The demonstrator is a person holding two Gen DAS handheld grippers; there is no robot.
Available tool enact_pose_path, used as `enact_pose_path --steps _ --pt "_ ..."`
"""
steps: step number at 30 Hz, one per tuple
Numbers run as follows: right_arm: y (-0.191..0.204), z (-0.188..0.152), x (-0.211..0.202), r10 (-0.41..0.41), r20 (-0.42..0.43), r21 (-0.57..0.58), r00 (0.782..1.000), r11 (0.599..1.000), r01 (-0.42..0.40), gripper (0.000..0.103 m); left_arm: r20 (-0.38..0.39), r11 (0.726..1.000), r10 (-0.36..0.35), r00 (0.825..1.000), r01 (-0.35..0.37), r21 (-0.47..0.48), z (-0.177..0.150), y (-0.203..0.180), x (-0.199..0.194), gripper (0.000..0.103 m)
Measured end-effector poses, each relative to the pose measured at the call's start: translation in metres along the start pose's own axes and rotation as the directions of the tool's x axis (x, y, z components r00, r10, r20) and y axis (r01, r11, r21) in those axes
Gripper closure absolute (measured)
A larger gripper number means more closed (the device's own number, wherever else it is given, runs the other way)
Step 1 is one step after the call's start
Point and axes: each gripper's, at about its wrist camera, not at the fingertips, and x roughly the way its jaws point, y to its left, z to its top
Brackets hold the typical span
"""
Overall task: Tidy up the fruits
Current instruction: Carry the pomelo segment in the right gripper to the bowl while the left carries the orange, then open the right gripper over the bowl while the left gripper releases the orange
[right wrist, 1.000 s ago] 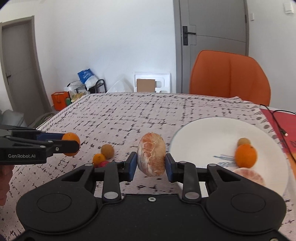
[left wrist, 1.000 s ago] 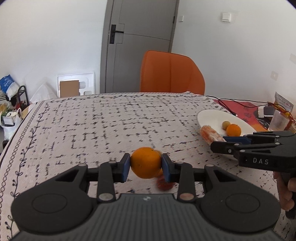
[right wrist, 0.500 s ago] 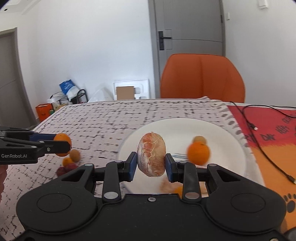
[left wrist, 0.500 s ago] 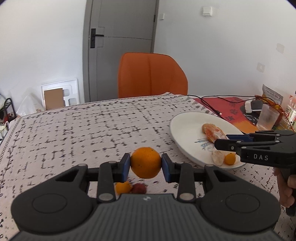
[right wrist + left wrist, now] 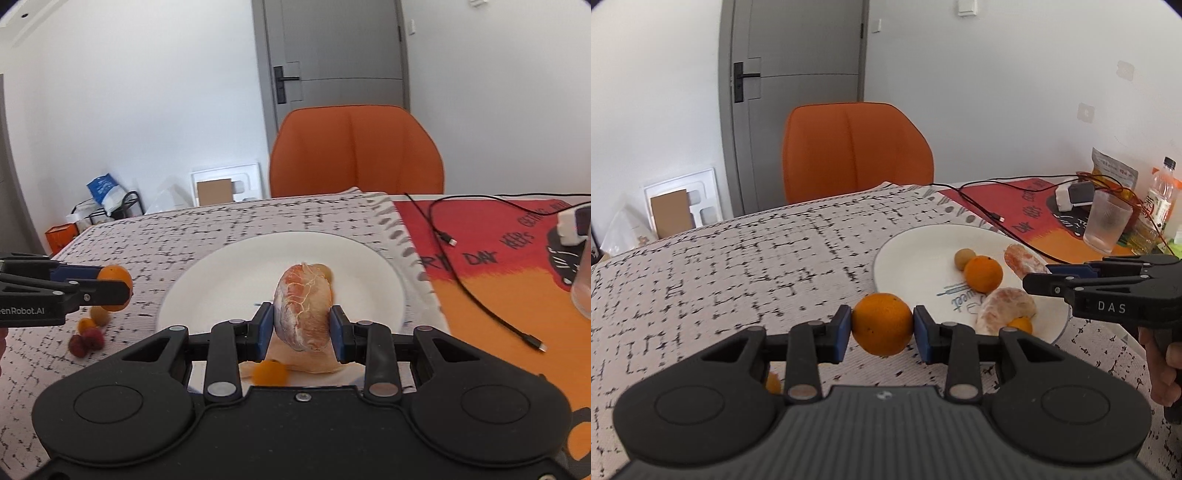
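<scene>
1. Over the near part of the white plate [image 5: 221, 273], the right gripper [image 5: 301, 326] is clamped on a peeled citrus piece [image 5: 302, 306], held off the plate surface between the blue pads [image 5: 266, 330].
2. Just short of the plate's left rim, the left gripper [image 5: 882, 328] is closed on a whole orange [image 5: 882, 323], held above the patterned cloth of the bench [image 5: 738, 258].
3. On the plate lie a second orange [image 5: 983, 274], a small tan fruit [image 5: 964, 258] touching it on the far side, another peeled segment [image 5: 1006, 308] near the near rim, and a small orange fruit [image 5: 1019, 325] beside that segment.
4. The plate's far-left portion is bare white; its near-right portion is crowded with fruit.
5. Left of the plate, on the cloth, sit two red berries [image 5: 86, 341], a small orange fruit [image 5: 86, 325] and a tan one [image 5: 99, 314], close together and apart from the plate's rim.
6. Right of the plate, the cloth's edge meets a red and orange mat [image 5: 498, 266] crossed by a black cable [image 5: 480, 306]; a clear glass [image 5: 1108, 229] stands at the far right on that mat.
7. Beyond the bench's far edge stands an orange chair [image 5: 855, 151]; the cloth between that edge and the plate is open.
</scene>
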Motion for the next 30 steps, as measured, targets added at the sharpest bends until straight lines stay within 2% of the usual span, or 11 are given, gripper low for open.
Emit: enact_pose_path --steps 8,11,17,23,30 --pt "-0.019 -0.002 0.0 -0.04 0.013 0.029 0.999 0.999 0.04 0.071 -0.014 0.999 -0.021 1.0 0.022 0.026 0.007 -0.017 0.015 0.068" --pt "-0.02 -0.002 -0.003 -0.072 0.045 0.017 0.996 0.997 0.072 0.061 -0.02 0.999 -0.031 0.999 0.031 0.035 0.01 -0.022 0.02 0.068" --pt "-0.017 -0.003 -0.007 -0.047 0.038 0.009 0.998 0.999 0.047 0.059 -0.029 0.998 -0.052 0.998 0.054 0.045 0.013 -0.03 0.024 0.068" --pt "-0.007 -0.008 -0.011 -0.026 0.028 0.002 0.999 1.0 0.026 0.05 -0.021 0.997 -0.05 0.999 0.051 0.049 0.011 -0.027 0.017 0.061" --pt "0.007 -0.01 -0.014 -0.001 0.03 0.004 1.0 1.0 0.001 0.035 -0.003 1.0 0.006 1.0 -0.006 0.021 0.004 -0.01 0.001 0.038"
